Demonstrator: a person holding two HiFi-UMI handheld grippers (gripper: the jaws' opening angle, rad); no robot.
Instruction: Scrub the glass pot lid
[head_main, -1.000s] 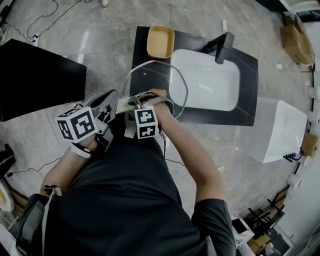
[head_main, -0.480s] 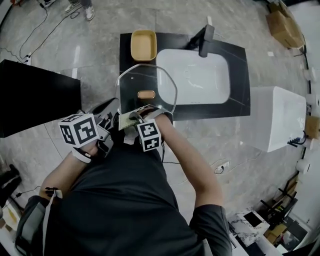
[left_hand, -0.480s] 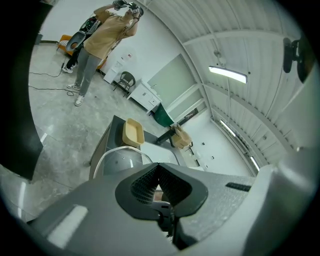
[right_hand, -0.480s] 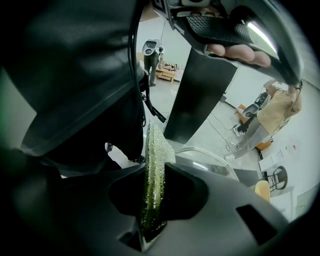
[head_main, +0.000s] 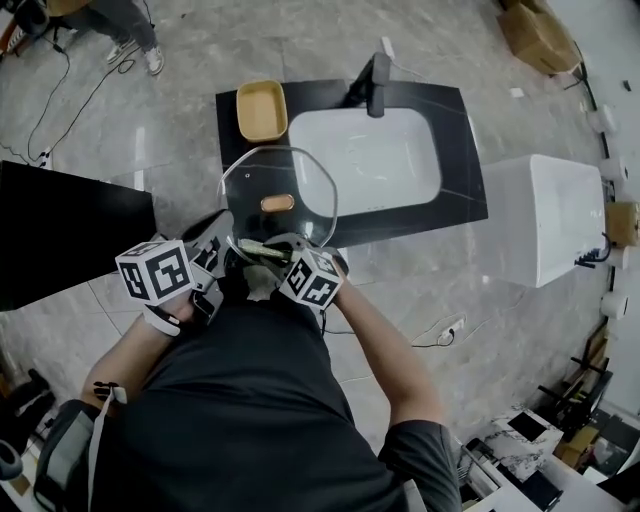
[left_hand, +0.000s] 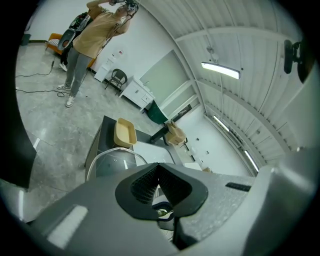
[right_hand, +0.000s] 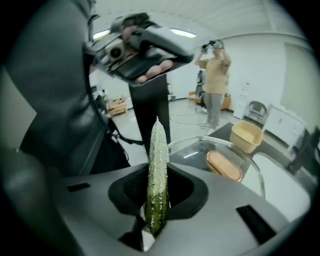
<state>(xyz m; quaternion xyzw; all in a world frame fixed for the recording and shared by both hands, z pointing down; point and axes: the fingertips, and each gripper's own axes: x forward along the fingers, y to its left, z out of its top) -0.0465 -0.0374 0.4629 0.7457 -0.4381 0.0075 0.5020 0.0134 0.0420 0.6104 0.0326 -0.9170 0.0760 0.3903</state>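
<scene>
The right gripper (right_hand: 157, 200) has drawn back; its clamped sponge (right_hand: 157, 160) meets the lid's (head_main: 300, 178) near rim. The left gripper (left_hand: 160, 187) pinches that rim alongside, and the lid stretches ahead.

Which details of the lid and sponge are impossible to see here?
- Near rim of the round glass pot lid: head view, covered by left tool and right tool.
- Broad faces of the green-yellow scouring sponge: right gripper view, seen edge-on.
- Sponge-lid contact: head view, under right tool.
</scene>
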